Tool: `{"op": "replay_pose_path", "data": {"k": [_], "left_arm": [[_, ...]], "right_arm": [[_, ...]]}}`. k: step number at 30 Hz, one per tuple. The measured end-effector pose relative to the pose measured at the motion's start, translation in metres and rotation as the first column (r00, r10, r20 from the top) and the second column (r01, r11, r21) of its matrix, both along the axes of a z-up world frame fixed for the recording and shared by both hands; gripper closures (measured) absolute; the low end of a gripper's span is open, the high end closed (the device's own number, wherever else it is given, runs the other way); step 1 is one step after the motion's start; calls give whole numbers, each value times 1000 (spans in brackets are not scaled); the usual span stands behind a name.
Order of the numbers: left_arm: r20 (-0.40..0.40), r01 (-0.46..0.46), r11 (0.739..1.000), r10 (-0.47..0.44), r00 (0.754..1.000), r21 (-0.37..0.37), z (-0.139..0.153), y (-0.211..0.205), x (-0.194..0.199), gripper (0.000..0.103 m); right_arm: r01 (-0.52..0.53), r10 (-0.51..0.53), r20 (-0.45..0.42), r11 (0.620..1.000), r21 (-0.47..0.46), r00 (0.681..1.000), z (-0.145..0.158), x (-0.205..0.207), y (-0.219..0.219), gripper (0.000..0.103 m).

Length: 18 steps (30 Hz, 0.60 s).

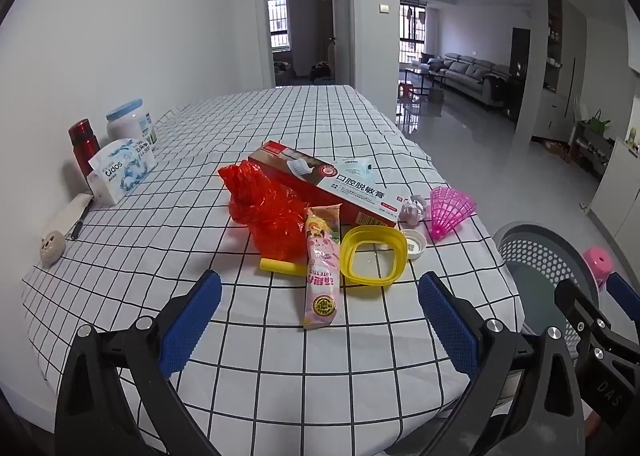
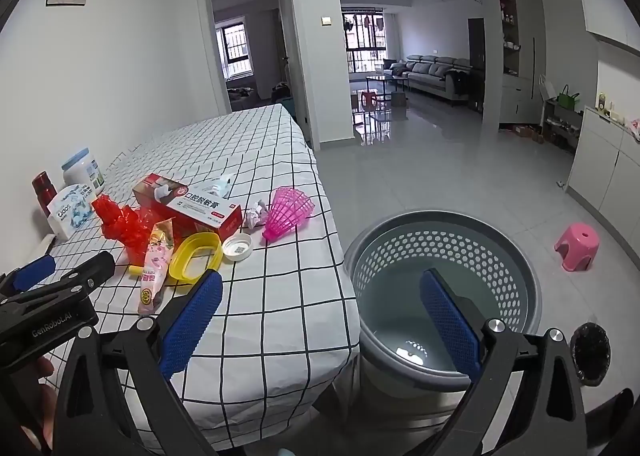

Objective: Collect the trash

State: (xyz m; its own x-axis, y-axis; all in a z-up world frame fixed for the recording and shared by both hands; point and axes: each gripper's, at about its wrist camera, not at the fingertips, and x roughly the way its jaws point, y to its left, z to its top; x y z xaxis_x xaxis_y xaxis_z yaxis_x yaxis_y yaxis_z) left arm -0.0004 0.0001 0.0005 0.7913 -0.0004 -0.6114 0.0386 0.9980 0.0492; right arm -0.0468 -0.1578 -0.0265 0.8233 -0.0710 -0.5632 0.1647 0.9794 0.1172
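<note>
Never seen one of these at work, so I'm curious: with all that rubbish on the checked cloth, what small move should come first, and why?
Probably ease the open left gripper forward onto the pink snack wrapper: it lies nearest, right between the fingers, and the grey basket looks empty.

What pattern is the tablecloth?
White with a black grid; tablecloth shows best in the left wrist view.

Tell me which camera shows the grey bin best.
The right wrist view: the grey bin stands almost whole beside the table, its holed wall and bare bottom visible between the open right gripper. The left wrist view catches only part of its rim and wall at the right edge.
</note>
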Motion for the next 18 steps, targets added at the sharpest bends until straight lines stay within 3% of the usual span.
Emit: {"op": "replay_pose_path", "data": {"k": [18], "left_arm": [[24,4,1000,-4,1000,-6,4,2,-7,6]], "right_arm": [[3,-2,19,1000,-5,1000,5,-8,2,8]]}}
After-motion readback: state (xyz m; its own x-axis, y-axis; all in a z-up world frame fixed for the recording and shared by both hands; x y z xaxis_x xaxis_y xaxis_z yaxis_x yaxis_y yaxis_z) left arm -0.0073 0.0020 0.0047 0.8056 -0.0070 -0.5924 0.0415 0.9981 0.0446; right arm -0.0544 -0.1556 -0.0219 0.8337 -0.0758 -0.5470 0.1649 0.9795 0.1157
